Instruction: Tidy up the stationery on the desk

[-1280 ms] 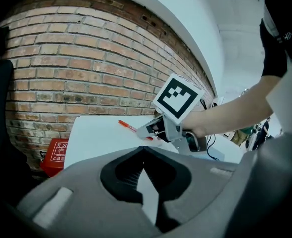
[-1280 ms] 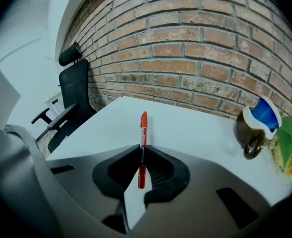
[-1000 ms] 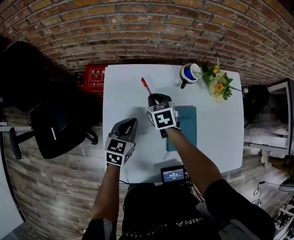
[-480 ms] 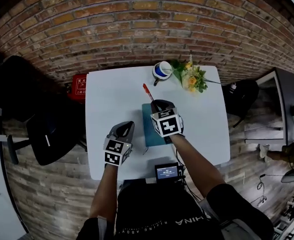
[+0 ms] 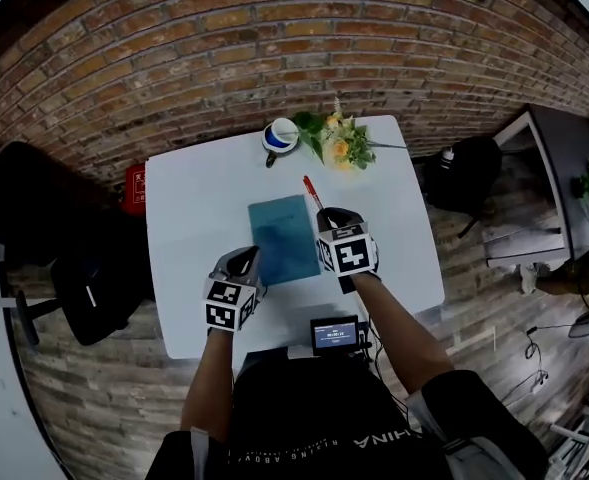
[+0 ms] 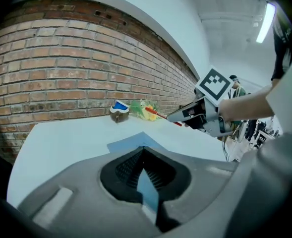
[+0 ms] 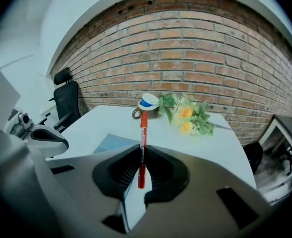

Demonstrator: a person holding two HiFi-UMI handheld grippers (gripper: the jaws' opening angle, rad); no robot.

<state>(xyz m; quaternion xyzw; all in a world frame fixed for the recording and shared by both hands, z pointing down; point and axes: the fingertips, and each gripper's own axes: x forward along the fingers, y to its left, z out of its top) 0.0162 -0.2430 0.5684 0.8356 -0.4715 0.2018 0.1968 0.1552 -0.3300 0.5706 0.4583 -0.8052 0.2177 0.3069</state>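
On the table, the mug and flowers stand behind the notebook.

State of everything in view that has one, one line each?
Teal rectangular notebook: closed, flat on white desk.
Left gripper: shut, tip at the notebook's left edge.
Right gripper: shut on slim red pen, pen pointing forward.
White mug with blue inside: upright.
Small black screen device: lit.

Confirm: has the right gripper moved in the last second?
Yes. The right gripper, jaws shut on the red pen, went rightward: earlier left of the mug, now right of it, beyond the blue notebook.
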